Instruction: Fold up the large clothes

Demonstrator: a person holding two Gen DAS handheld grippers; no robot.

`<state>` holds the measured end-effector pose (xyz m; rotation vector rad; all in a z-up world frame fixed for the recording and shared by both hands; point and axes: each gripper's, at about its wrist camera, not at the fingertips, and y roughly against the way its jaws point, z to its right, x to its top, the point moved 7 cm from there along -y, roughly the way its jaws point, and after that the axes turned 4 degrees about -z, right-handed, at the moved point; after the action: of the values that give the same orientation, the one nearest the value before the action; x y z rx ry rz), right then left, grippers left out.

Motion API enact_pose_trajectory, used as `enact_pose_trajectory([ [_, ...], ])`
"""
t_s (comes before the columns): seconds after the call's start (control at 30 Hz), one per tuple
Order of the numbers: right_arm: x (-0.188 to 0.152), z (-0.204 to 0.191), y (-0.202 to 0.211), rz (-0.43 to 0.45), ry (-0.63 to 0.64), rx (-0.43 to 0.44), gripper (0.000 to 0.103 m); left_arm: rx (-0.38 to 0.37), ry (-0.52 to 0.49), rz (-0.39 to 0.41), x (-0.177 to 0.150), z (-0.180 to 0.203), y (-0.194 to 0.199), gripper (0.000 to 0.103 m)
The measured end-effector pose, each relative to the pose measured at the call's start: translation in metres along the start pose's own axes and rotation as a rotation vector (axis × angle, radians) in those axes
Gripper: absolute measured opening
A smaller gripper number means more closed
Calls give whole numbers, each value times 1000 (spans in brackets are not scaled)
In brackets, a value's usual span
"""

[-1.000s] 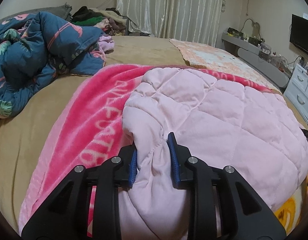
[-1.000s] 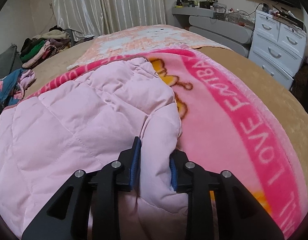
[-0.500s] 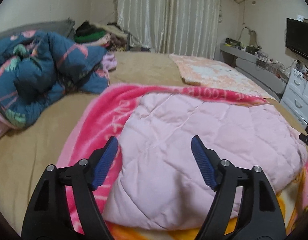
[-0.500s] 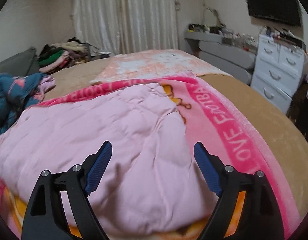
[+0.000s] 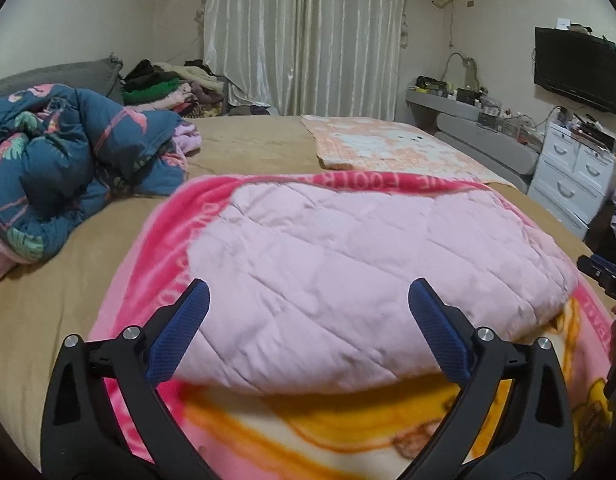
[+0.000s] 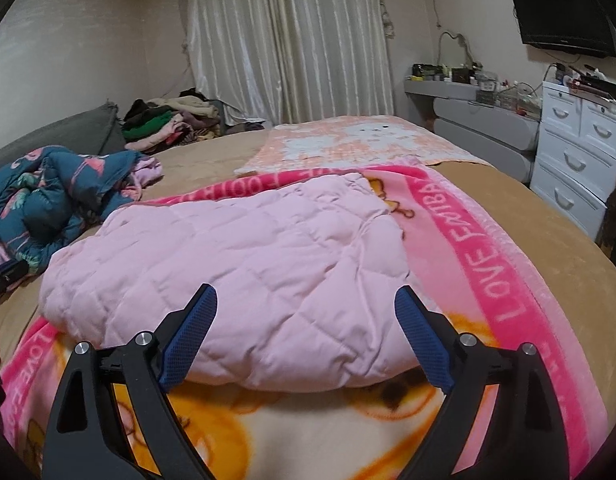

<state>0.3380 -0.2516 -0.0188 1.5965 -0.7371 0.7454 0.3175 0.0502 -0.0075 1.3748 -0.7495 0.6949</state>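
The pale pink quilted padded garment [image 5: 348, 276] lies folded into a thick, puffy slab on the pink fleece cartoon blanket [image 6: 488, 248] spread over the tan bed [image 5: 243, 140]. It looks soft, light and springy, with diamond stitching and a matte cloth shell; a fold would likely puff back open unless pressed flat. The near rounded edge and its two near corners look like the best places to pinch, taking both layers together. The left gripper [image 5: 308, 308] and the right gripper [image 6: 305, 308] hang over that near edge, fingers spread wide, holding nothing. A crumpled dark blue flamingo-print duvet [image 5: 67, 152] sits far left.
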Motion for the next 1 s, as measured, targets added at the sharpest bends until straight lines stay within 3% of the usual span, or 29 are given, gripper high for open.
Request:
enact_pose_trajectory([
  [0.2,-9,-23,-1,-22,74,20,90,-55,-36,-48,-23,31,-7,93],
  [0.37,-7,-46,-24,-70,114,44,90,-136,25,-97,-30,53,-26,93],
  [0.7,4,-70,-95,-209,156,42,90,-99,-8,-172,-42,40,-70,93],
  [1.0,2,-71,-149,-314,152,57,99,-107,-22,-197,-40,39,-87,95],
])
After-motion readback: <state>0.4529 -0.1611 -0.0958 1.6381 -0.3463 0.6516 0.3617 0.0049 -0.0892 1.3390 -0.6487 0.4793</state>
